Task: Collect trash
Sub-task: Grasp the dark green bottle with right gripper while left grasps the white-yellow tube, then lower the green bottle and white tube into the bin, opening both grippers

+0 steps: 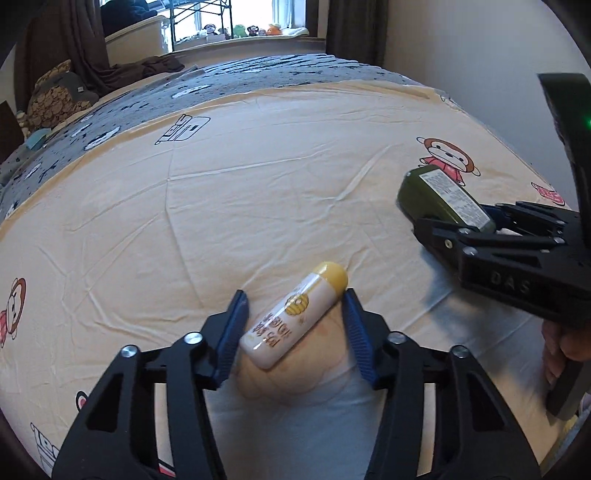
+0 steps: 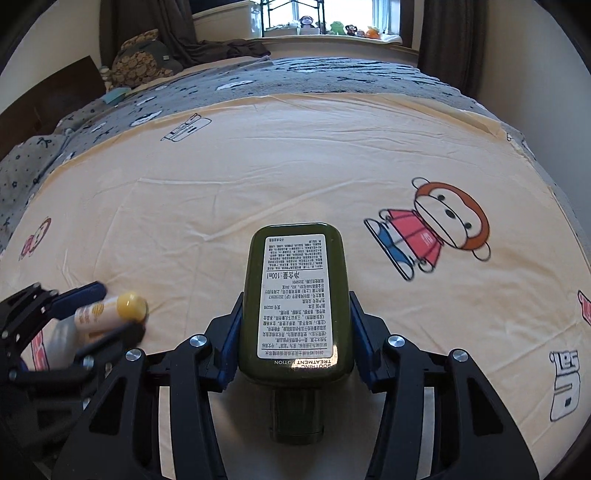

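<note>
Item 1. My left gripper (image 1: pixel 293 328): blue pads either side of a cream tube (image 1: pixel 291 321) with a yellow cap (image 1: pixel 334 277). The tube lies slantwise between the fingers, cap pointing away. The left pad (image 1: pixel 231 332) touches the tube's lower end; the right pad (image 1: pixel 356 332) sits just beside the cap end, with a gap lower down. I cannot tell whether the jaws are truly clamped or only bracketing it. From the right wrist view the tube (image 2: pixel 107 312) shows between the same fingers, blurred.

Item 2. My right gripper (image 2: pixel 295 328): closed on a dark green bottle (image 2: pixel 295 295), both blue pads pressed against its flat sides. White printed label (image 2: pixel 295 295) faces up; the bottle's cap (image 2: pixel 295 417) points back toward the camera. From the left wrist view the bottle (image 1: pixel 443 195) juts out from the jaws over the bed.

Item 3. Bedsheet (image 1: pixel 258 192): pale yellow, creased, printed with cartoon monkeys (image 2: pixel 436 229). Both grippers are over its near part, the right one to the right of the left.

Item 4. Grey blanket (image 1: pixel 221 81) beyond the sheet; window sill with plush toys (image 2: pixel 336 27) at the far end.
</note>
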### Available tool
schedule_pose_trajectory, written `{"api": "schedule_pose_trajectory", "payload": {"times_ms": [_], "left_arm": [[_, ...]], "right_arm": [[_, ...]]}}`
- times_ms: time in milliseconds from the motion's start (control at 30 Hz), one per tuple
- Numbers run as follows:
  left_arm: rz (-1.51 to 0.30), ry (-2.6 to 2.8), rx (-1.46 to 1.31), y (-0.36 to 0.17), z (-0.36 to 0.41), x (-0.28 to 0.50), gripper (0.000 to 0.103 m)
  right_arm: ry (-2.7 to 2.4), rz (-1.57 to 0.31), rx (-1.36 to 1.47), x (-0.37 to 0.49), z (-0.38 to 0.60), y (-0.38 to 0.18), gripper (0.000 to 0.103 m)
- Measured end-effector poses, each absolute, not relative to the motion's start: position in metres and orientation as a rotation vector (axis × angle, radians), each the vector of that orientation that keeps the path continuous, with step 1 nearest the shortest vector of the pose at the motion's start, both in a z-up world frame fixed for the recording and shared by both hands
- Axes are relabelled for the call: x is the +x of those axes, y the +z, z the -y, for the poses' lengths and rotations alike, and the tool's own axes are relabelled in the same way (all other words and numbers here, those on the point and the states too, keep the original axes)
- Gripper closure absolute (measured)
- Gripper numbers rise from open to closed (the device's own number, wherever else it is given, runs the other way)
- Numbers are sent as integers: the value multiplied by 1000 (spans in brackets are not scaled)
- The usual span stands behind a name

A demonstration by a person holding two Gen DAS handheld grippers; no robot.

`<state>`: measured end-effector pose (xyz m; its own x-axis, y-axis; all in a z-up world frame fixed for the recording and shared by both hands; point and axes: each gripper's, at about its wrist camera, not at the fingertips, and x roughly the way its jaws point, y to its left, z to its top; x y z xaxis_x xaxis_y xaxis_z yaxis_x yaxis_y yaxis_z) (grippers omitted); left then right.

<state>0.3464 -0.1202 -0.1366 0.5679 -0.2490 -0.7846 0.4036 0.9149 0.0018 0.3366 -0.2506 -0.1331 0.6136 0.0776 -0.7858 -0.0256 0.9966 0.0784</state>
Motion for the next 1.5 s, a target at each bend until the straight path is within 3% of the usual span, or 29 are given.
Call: {"api": "schedule_pose_trajectory", "payload": {"times_ms": [100,200,1033,1500], "left_arm": [[-898,-387,161,-135,116,340,78],[-910,-389,116,-135,107,329,85],[-780,-452,84,-121,39,70,85],[-964,-503,67,-183,33,3,85]], "right_arm": [[42,-897,36,321,250,-132,52],[58,-883,13,295,247,-130,52],[270,-800,47,54,211,-125,52],[318,-961,95,-4,175,-175,52]]}}
